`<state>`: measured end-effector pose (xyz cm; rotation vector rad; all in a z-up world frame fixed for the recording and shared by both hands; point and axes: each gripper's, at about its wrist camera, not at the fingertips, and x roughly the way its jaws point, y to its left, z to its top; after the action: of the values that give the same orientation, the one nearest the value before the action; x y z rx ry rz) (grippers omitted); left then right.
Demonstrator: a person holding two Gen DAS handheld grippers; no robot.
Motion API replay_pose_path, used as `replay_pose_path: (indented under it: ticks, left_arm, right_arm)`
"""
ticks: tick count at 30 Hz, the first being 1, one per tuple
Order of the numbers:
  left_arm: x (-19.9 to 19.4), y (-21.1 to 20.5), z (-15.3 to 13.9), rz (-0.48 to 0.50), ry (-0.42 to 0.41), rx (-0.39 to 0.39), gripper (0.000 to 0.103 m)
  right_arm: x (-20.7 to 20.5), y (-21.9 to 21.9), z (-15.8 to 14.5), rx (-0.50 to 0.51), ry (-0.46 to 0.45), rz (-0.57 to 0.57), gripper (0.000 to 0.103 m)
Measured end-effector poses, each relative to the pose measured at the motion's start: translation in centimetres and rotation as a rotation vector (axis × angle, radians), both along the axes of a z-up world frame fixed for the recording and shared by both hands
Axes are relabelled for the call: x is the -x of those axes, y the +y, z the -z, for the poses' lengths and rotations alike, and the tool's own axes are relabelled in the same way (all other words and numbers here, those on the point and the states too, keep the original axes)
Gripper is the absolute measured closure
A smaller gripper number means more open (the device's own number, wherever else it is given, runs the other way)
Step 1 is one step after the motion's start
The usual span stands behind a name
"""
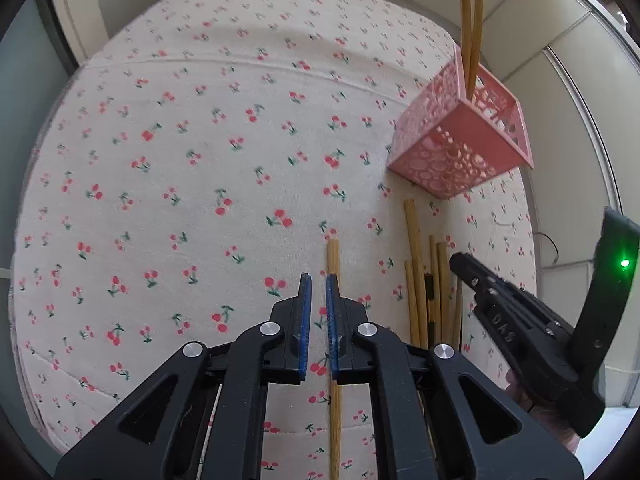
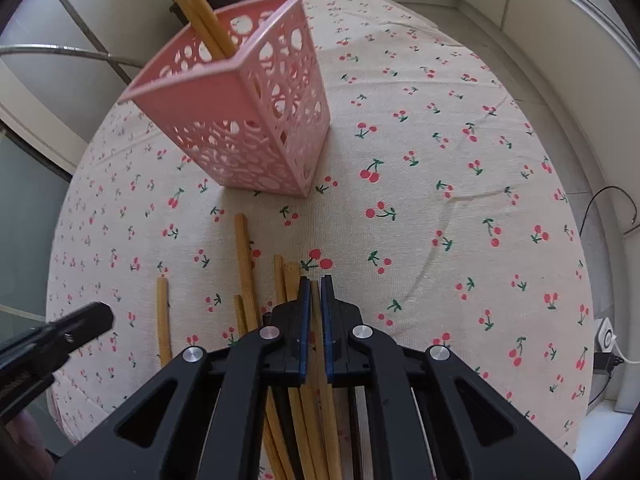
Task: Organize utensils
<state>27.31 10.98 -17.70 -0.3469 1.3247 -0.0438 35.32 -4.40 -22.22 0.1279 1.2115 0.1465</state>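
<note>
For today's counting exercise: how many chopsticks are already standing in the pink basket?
2. One chopstick and another stand side by side in the basket, tops above its rim. The walls could hide something shorter.

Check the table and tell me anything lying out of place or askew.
Several loose chopsticks lie scattered on the cherry-print tablecloth in front of the pink holder, at uneven angles rather than standing inside it. One stray chopstick lies apart from the rest. Only two chopsticks stand in the holder. Nothing looks spilled or broken.
</note>
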Motion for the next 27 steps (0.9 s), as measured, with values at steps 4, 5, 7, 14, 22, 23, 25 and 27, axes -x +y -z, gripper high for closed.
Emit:
replay_pose_path:
  ticks: [4, 5, 7, 14, 22, 23, 25, 27]
  left_arm:
    - [-0.2, 0.3, 1.3, -0.033, 0.046, 0.011, 0.076]
    - [-0.3, 0.3, 1.4, -0.042, 0.049, 0.002, 0.074]
    - [-0.5, -0.2, 1.7, -0.041, 0.053, -0.004, 0.07]
    - [-0.7, -3.9, 2.9, 0.019, 0.026, -0.201, 0.063]
    - [0.2, -4.8, 2.4, 0.052, -0.066, -0.205, 0.097]
    - [0.2, -4.3, 2.2, 0.041, -0.068, -0.183, 0.097]
    - [0.5, -3.1, 1.1, 0.02, -0.093, -0.155, 0.097]
    - [1.0, -2.3, -0.5, 0.012, -0.132, -0.135, 0.097]
  right_arm:
    - [1.1, -1.8, -2.4, -0.041, -0.052, 0.022, 0.098]
    - [1.6, -2.4, -3.4, -0.055, -0.077, 0.029, 0.098]
    - [2.0, -3.1, -4.6, -0.072, -0.106, 0.039, 0.098]
    - [4.1, -5.9, -8.6, -0.129, -0.2, 0.075, 0.098]
    - [6.4, -7.7, -12.4, -0.183, -0.295, 0.091, 0.098]
    - [6.6, -7.8, -12.7, -0.183, -0.302, 0.091, 0.098]
    - [7.1, -7.9, -13.4, -0.183, -0.32, 0.093, 0.098]
    - [7.4, -8.1, -13.8, -0.183, -0.329, 0.097, 0.098]
